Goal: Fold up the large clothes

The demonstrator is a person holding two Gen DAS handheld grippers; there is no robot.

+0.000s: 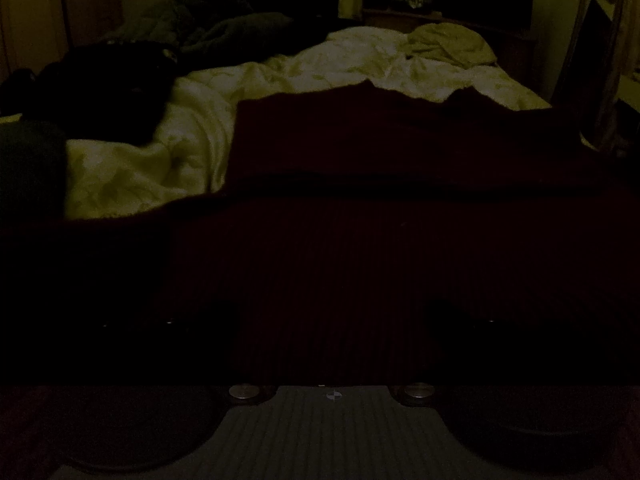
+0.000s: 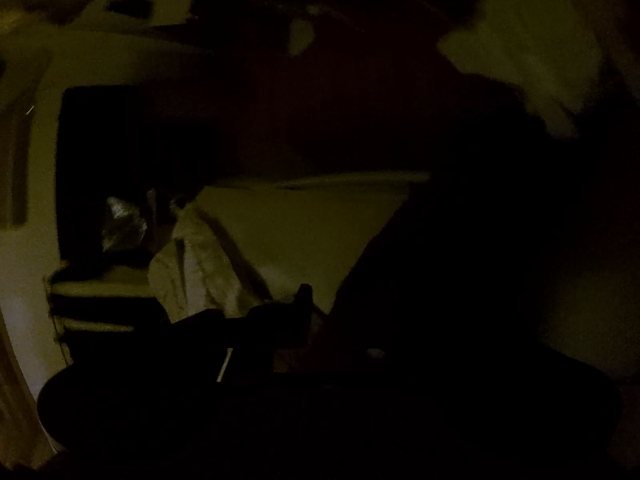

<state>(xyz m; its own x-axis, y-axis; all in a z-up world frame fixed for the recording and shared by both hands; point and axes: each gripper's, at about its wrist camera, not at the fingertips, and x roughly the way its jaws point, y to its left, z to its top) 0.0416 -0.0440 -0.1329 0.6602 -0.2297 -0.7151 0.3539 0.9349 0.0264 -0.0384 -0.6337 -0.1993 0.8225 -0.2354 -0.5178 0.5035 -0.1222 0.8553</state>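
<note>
- Very low light in both views; much detail lost to shadow.
- Left wrist view: a dark maroon garment (image 1: 400,152) with a ribbed knit lies spread on the bed, covering the near and right part of the frame.
- A fold line or layered edge runs across the garment side to side, with an upper panel lying beyond it and the ribbed cloth continuing toward the camera.
- Pale crumpled bedding (image 1: 280,80) shows beyond and to the left of the garment; the garment rests on top of it.
- A heap of dark clothes (image 1: 100,76) sits on the far left of the bed, apart from the maroon garment.
- A lighter bunched cloth (image 1: 448,44) lies at the far end of the bed, near the headboard side.
- Left gripper (image 1: 332,320): the fingers are black shapes low over the ribbed cloth, set well apart with cloth showing between them; nothing seen pinched.
- Right wrist view: blurred and almost black. A large dark mass of cloth (image 2: 460,260) fills the right and lower frame; pale wall (image 2: 280,240) shows behind it.
- Right gripper: fingers lost in shadow; cannot tell how they stand or whether they hold the cloth.
</note>
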